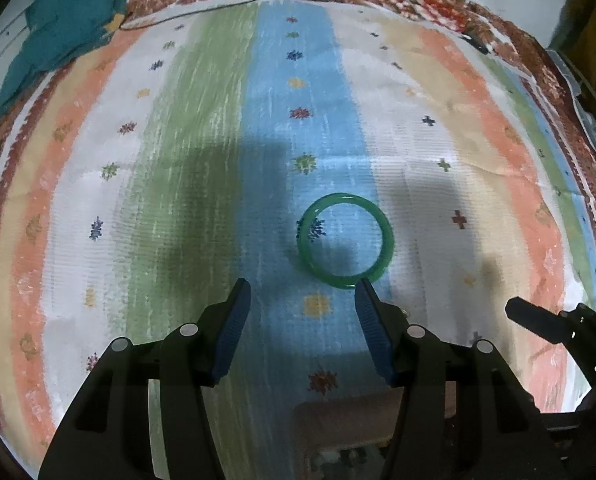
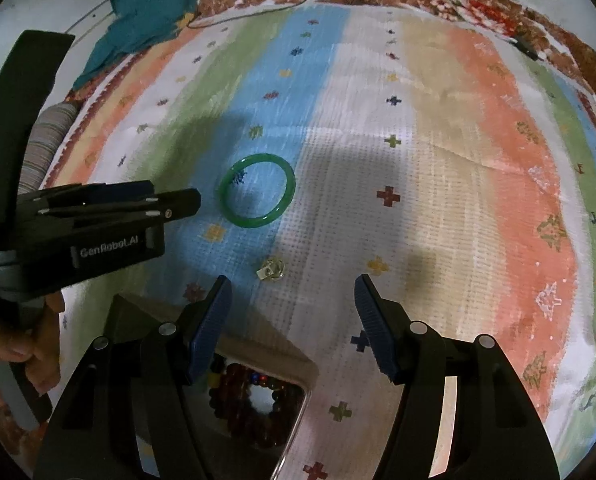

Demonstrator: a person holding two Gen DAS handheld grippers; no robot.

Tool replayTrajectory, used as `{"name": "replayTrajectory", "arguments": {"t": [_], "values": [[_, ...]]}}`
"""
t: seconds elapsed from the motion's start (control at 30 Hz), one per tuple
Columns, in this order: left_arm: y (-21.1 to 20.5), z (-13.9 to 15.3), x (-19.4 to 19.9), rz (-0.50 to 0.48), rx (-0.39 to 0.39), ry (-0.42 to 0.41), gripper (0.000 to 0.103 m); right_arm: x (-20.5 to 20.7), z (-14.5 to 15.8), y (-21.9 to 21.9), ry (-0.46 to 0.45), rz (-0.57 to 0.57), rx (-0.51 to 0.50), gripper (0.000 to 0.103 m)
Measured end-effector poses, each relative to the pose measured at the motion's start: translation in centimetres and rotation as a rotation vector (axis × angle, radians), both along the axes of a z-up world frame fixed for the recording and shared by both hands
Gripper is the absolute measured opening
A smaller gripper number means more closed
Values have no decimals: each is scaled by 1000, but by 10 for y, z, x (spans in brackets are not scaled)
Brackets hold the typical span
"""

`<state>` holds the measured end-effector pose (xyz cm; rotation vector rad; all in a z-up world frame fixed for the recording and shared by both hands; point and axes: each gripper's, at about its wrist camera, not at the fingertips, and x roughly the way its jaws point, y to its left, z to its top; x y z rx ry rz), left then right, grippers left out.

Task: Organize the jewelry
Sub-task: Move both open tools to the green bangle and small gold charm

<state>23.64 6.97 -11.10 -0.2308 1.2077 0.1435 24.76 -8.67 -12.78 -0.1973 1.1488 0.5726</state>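
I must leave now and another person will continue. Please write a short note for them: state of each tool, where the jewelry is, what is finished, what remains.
Left tool: open, nothing held, pointing down at the cloth just short of the green bangle.
Right tool: open, nothing held.
Green bangle: flat on the striped cloth, on its blue stripe, untouched.
Small silver piece: loose on the cloth, nearer the box than the bangle.
Box: under the right tool, a dark red bead bracelet already inside.
Done: beads in the box.
Left: bangle and silver piece, probably into the box.
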Motion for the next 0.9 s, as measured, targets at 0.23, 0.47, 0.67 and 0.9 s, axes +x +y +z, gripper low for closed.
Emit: {"name": "replayTrajectory", "arguments": {"t": [0.23,0.47,0.67,0.9], "values": [[8,-11,10,3,-18,31,54,14,-15,8,55,-8,-21,64],[2,-21,21,-18,-15,54,54,17,-23,17,79,13,-45,64],[2,-29,27,-26,-5,73,54,23,-25,28,68,41,-66,64],[13,-34,33,-11,-2,77,54,24,-33,43,77,76,-105,63]]}}
